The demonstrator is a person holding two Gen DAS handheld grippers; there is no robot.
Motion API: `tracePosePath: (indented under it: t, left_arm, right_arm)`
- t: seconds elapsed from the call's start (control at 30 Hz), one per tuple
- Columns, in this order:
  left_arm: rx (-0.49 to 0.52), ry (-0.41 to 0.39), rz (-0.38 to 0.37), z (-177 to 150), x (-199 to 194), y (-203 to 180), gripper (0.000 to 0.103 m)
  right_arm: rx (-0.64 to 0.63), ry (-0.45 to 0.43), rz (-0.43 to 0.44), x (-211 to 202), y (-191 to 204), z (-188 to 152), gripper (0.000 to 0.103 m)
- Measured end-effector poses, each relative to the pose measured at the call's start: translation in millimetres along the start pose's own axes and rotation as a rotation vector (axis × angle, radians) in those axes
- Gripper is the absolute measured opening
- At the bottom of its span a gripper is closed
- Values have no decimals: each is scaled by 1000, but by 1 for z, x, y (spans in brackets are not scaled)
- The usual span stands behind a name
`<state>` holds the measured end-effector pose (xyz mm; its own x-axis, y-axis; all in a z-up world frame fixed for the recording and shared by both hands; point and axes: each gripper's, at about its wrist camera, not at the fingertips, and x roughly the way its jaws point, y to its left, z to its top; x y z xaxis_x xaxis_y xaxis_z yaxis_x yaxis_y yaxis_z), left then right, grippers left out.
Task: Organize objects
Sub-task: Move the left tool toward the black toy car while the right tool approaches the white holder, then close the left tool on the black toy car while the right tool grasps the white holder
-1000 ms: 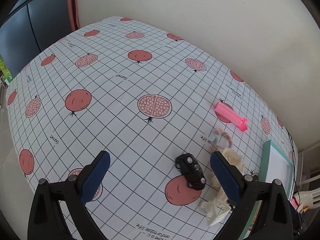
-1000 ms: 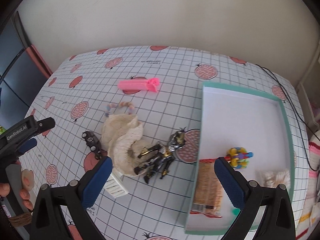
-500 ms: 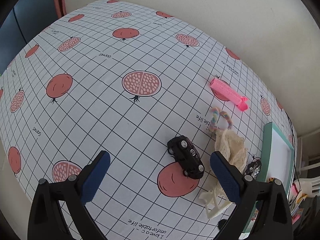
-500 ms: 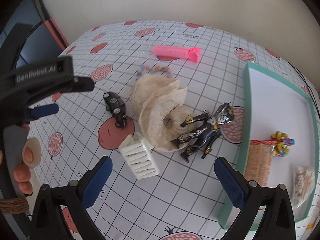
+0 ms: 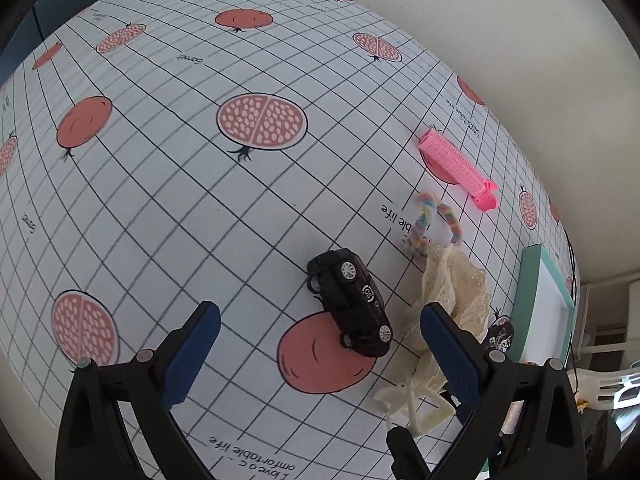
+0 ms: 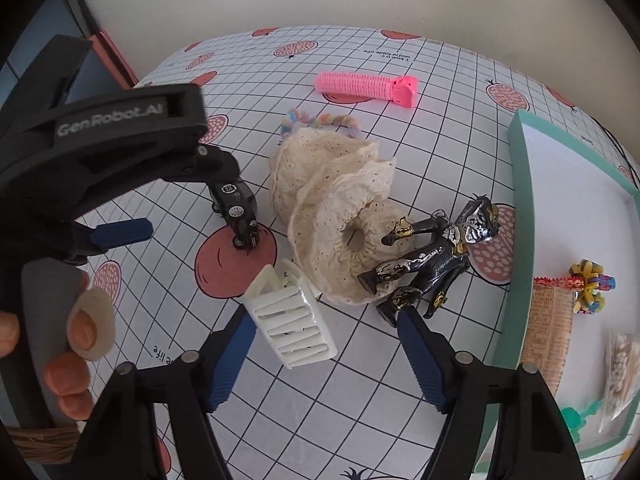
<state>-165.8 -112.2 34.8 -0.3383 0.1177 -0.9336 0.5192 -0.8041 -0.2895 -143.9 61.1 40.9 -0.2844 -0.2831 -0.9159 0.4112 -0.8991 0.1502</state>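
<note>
Both grippers hang steeply over the pomegranate-print table (image 6: 400, 376), and the clutter is all laid out below them

The left gripper (image 5: 320, 352) has its jaws spread wide, nothing between the blue pads, and the black toy car (image 5: 352, 300) sits just beyond them, its near end on a solid red pomegranate print. Right of the car lies the cream lace scrunchie (image 5: 452, 288), with the pastel twisted hair tie (image 5: 436, 216) touching its far edge and the pink hair roller (image 5: 456, 164) farther off toward the wall

Over to the right wrist view: the right gripper (image 6: 324, 348) is closing, jaws roughly half spread, and the white plastic hair clip (image 6: 292, 320) lies in the gap between the pads, though neither pad presses on it. The dark action figure (image 6: 436, 252) sprawls just right of the clip, one arm on the scrunchie (image 6: 336, 208). On the right stands the teal-rimmed tray (image 6: 520, 208), holding a colourful beaded toy (image 6: 592, 284), a brown snack packet (image 6: 548, 332) and a small clear bag (image 6: 620, 368). At left, the left gripper's black body (image 6: 120, 136) reaches in above the car (image 6: 236, 208), a hand (image 6: 68, 344) wrapped around its handle
</note>
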Motion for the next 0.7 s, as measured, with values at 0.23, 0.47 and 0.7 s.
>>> tracePosePath:
  t: [0.23, 0.47, 0.7]
  left_arm:
    - [-12, -1, -16, 2, 12, -3, 100]
    - [-19, -9, -14, 0, 19, -3, 97]
    - [0, -21, 32, -3, 22, -9, 79]
  right_arm:
    - [9, 8, 10, 6, -6, 3, 51]
    - [9, 3, 18, 7, -9, 4, 46]
    - [7, 3, 17, 7, -9, 3, 45]
